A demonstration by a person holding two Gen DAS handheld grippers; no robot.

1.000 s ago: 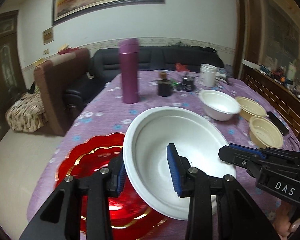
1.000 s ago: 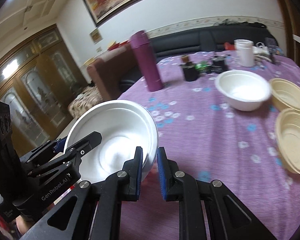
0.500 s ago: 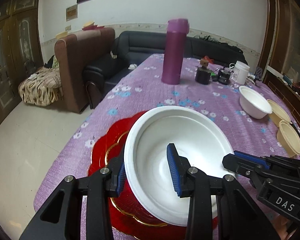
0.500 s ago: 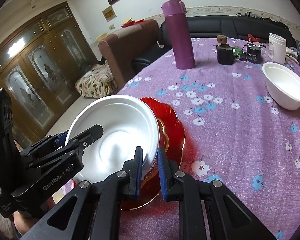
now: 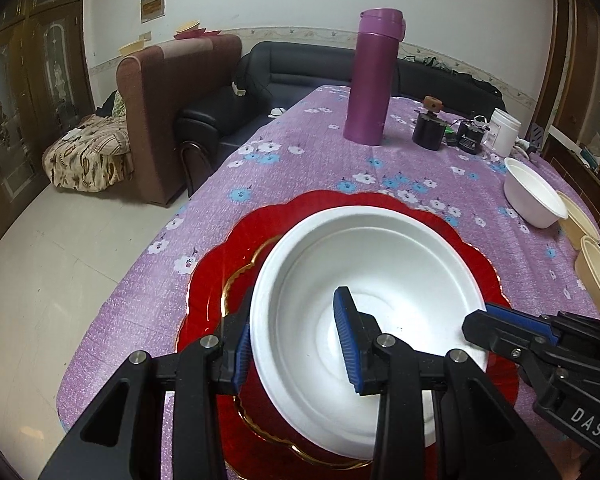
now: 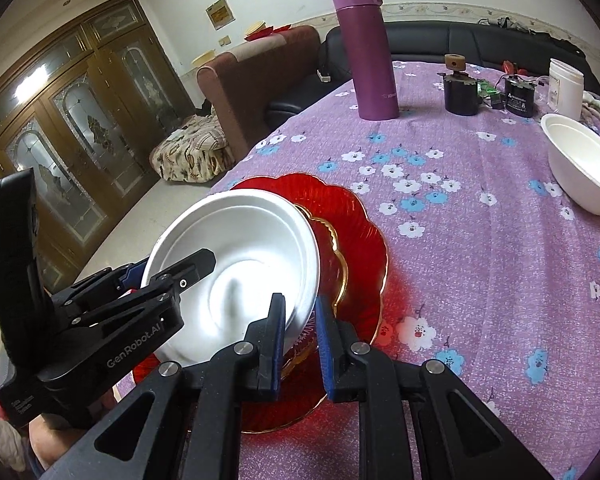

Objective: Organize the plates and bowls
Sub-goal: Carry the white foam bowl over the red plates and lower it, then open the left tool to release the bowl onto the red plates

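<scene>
A large white bowl [image 5: 372, 264] is low over the red scalloped plate with a gold ring [image 5: 340, 208], near the table's front left corner. My left gripper [image 5: 294, 346] is shut on the bowl's left rim, one blue pad inside and one outside. My right gripper [image 6: 300, 320] is shut on the opposite rim of the white bowl [image 6: 236, 240], which looks slightly tilted above the red plate [image 6: 360, 232]. Each gripper shows in the other's view: the right gripper [image 5: 500, 328] and the left gripper [image 6: 172, 276]. Whether the bowl touches the plate I cannot tell.
On the purple flowered tablecloth [image 5: 300, 168] stand a tall purple flask [image 5: 374, 76], a black jar [image 5: 430, 130] and a white jar [image 5: 504, 132] at the back. A smaller white bowl [image 5: 532, 196] and two beige bowls [image 5: 596, 276] sit at the right. Sofas and floor lie left.
Both grippers have carried the white bowl left and down. It was beside the red plate, and it is now over the plate's middle. The grips have not changed.
</scene>
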